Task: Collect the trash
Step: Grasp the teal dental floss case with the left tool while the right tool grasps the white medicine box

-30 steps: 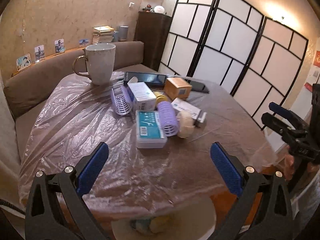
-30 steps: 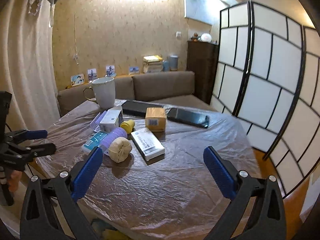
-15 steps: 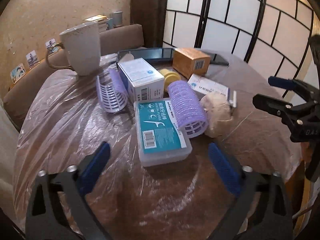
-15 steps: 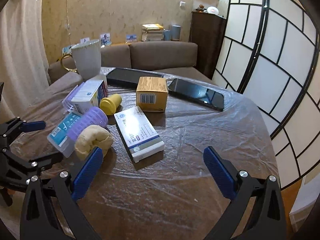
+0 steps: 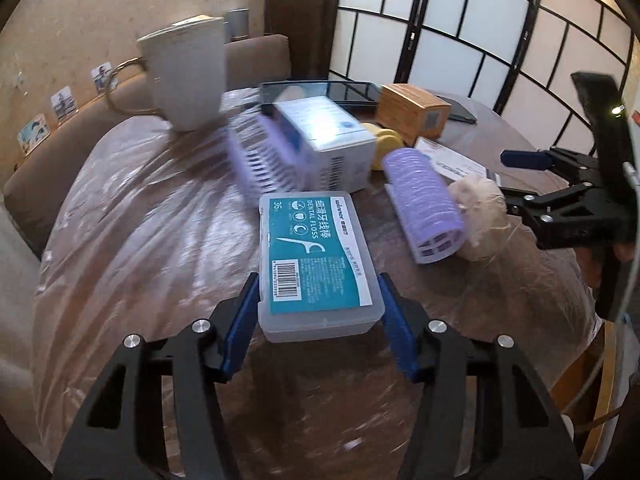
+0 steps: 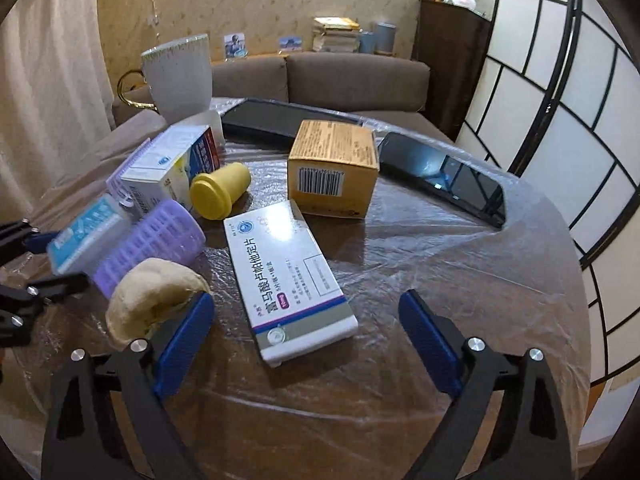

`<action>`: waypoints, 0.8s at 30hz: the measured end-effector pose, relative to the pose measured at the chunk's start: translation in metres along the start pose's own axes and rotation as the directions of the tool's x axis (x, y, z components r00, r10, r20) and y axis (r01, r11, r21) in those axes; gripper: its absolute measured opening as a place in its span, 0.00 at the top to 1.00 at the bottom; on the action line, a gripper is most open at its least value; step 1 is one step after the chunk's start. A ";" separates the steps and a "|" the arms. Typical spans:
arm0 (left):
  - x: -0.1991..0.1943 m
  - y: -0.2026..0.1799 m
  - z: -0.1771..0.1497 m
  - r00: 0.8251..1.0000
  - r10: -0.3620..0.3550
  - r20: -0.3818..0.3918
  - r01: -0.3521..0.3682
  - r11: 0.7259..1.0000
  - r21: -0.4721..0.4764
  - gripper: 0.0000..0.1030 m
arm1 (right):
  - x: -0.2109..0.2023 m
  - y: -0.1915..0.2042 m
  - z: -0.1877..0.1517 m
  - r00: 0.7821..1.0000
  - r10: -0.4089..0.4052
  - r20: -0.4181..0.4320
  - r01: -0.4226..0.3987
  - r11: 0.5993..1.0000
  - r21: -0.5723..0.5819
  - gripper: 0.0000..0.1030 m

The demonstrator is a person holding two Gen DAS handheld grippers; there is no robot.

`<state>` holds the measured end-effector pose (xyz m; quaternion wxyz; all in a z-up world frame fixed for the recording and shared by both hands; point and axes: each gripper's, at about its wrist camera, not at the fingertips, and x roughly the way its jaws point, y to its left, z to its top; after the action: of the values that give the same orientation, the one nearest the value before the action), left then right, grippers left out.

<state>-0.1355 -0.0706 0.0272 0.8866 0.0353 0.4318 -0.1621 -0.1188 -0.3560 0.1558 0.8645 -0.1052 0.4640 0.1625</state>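
Note:
A clear dental floss box (image 5: 316, 256) with a teal label lies on the film-covered table (image 5: 140, 220). My left gripper (image 5: 318, 284) has its jaws closing on the box's near end, and both blue pads touch its sides. My right gripper (image 6: 306, 300) stands wide with its jaws closing slightly. The near end of a white medicine box (image 6: 288, 280) lies between its fingers, untouched. A crumpled beige wad (image 6: 152, 296) sits just outside the right gripper's left finger (image 6: 184, 336). A purple hair roller (image 5: 424, 204) rests between the floss box and the wad.
Behind stand a white-and-blue carton (image 5: 328, 136), a purple comb-like piece (image 5: 260, 164), a yellow cap (image 6: 220, 190), a brown box (image 6: 332, 164), a grey mug (image 5: 184, 76) and two dark phones (image 6: 444, 176). A sofa and a folding screen surround the table.
Both grippers have come down and forward toward the table. The left jaws have narrowed from wide open onto the floss box. The right gripper now straddles the white medicine box.

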 end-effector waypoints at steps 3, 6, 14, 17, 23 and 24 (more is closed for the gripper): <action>-0.002 0.007 -0.001 1.000 -0.022 -0.008 0.022 1.000 -0.005 0.41 | 0.008 -0.001 0.004 1.000 0.010 -0.016 -0.010 1.000 -0.001 0.11; -0.005 0.012 0.002 1.000 -0.013 0.017 0.014 0.999 -0.031 0.16 | 0.015 0.000 0.007 1.000 0.018 -0.026 -0.018 1.000 -0.010 0.11; 0.005 0.010 0.012 0.999 0.012 0.035 -0.011 0.999 -0.033 0.16 | 0.026 -0.005 0.012 0.999 0.032 -0.039 -0.032 0.999 -0.013 0.16; 0.008 0.008 0.014 0.999 0.023 0.035 -0.022 1.000 -0.019 0.20 | 0.029 -0.006 0.016 0.999 0.034 -0.039 -0.034 0.999 -0.007 0.16; 0.014 0.007 0.015 1.000 0.025 0.015 -0.024 0.999 -0.021 0.36 | 0.032 0.000 0.022 0.998 0.046 -0.040 -0.046 0.999 -0.021 0.22; 0.014 0.007 0.015 1.000 0.025 0.013 -0.024 0.999 -0.022 0.36 | 0.032 0.001 0.022 0.998 0.048 -0.040 -0.049 0.999 -0.024 0.24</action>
<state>-0.1139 -0.0704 0.0250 0.8917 0.0298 0.4272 -0.1467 -0.0855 -0.3417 0.1413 0.8494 -0.1079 0.4815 0.1871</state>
